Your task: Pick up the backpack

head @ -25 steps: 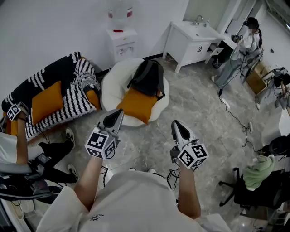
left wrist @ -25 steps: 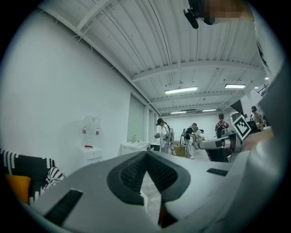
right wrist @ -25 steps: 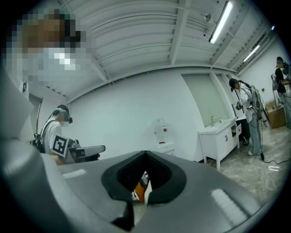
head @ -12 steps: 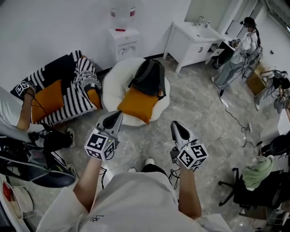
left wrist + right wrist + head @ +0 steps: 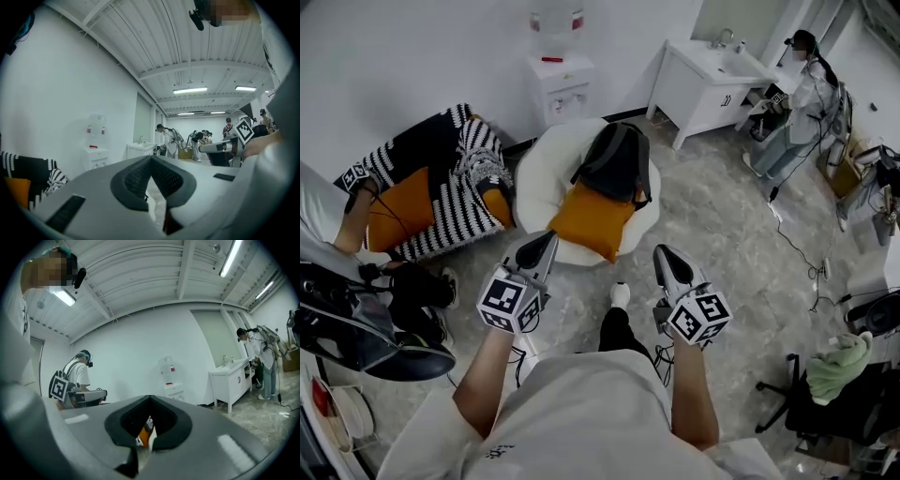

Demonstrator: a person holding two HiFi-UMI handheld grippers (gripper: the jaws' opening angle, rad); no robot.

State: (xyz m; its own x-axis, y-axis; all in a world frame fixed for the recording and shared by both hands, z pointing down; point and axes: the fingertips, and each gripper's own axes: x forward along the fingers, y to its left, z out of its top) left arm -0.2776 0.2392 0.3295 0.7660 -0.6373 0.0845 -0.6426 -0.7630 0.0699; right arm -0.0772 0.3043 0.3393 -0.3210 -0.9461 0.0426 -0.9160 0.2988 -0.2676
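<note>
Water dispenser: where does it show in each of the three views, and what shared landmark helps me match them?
Head view: the water dispenser stands at top centre.
Left gripper view: it is left of centre.
Right gripper view: it is just right of centre.
Shared landmark: the white sink cabinet stands to the dispenser's right in all three views.

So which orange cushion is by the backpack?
The orange cushion on the round white chair, with the black backpack right behind it. The other orange cushions lie on the striped sofa.
</note>
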